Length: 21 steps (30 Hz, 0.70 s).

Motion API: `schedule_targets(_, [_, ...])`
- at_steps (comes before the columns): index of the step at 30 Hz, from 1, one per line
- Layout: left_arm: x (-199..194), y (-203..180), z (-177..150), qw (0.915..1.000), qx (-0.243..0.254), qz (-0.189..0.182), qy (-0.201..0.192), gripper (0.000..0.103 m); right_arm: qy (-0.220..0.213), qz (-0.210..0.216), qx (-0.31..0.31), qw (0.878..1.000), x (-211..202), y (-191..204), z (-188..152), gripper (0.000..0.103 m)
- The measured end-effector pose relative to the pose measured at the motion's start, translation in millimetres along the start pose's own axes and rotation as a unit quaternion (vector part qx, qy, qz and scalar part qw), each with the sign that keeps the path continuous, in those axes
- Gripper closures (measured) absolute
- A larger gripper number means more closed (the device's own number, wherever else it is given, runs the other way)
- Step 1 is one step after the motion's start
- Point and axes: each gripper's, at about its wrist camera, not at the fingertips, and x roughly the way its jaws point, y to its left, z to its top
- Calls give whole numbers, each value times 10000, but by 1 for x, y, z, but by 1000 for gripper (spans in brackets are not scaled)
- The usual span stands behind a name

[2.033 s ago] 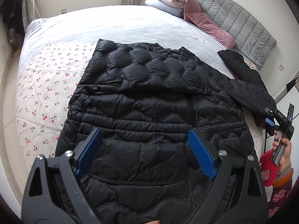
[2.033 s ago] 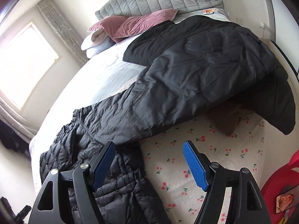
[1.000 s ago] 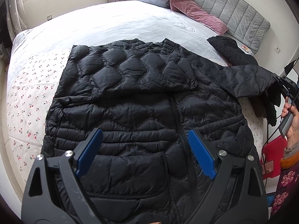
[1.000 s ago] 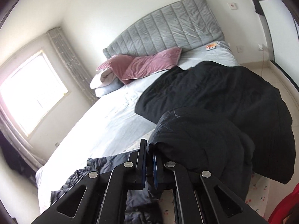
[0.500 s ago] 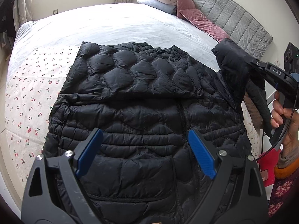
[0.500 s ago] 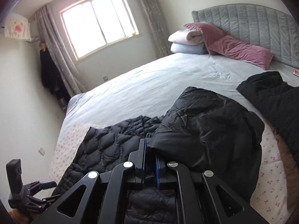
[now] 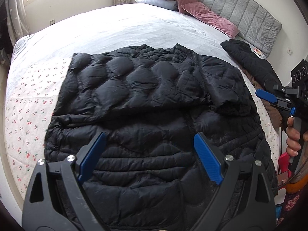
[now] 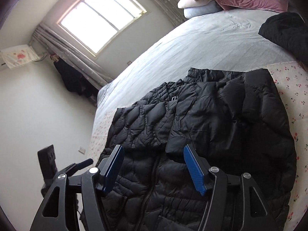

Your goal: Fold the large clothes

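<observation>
The left hand-held gripper [image 7: 148,154] hovered with jaws apart above the jacket [image 7: 146,104], which lay flat on the bed [image 7: 125,27], both sleeves folded across its chest. The right hand-held gripper [image 8: 154,167] hung over it, jaws apart, holding nothing.

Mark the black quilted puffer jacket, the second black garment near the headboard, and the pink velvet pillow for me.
black quilted puffer jacket [image 7: 146,134]: left wrist view, chest panel beside the zipper.
second black garment [image 7: 248,59]: left wrist view, middle of the heap.
pink velvet pillow [image 7: 209,17]: left wrist view, centre of its top face.
</observation>
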Motion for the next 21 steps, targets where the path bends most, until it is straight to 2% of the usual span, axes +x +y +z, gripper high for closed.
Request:
schedule_targets(3, [20,-47,5,9986,505,-117,42,10,-415,-162,175,9989,-26,-12,5,37])
schedule_targets(5, [33,-82,7,9954,961,-29,11,10,-641,-527,246,9962,-33,-22,5,37])
schedule_targets(7, [46,-115,10,9896,1428,137,-103,10,-784,-710,404,9936,-34,-36,3,37])
schedule_targets(9, [60,-143,13,9823,1843,294,-178,10,-940,-751,706,9902,-33,-55,-2,41])
schedule_targets(11, [71,-165,17,9744,2180,455,-326,10,-1126,-715,977,9862,-34,-73,-8,52])
schedule_targets(13, [83,-180,22,9688,2379,571,-403,14,-1213,-715,1191,9828,-36,-89,-15,56])
schedule_targets(16, [102,-188,31,9695,2359,602,-286,24,-1197,-708,1386,9805,-36,-107,-26,58])
schedule_targets(18, [109,-186,37,9737,2211,503,-213,43,-1082,-791,1432,9806,-33,-114,-27,58])
schedule_targets(19, [111,-183,40,9764,2095,476,-217,49,-1051,-859,1472,9798,-32,-117,-28,58])
schedule_targets(20, [109,-178,43,9797,1931,465,-268,63,-1063,-882,1497,9790,-32,-119,-29,58])
schedule_targets(21, [106,-169,46,9841,1689,439,-342,67,-1052,-899,1488,9791,-32,-120,-29,58])
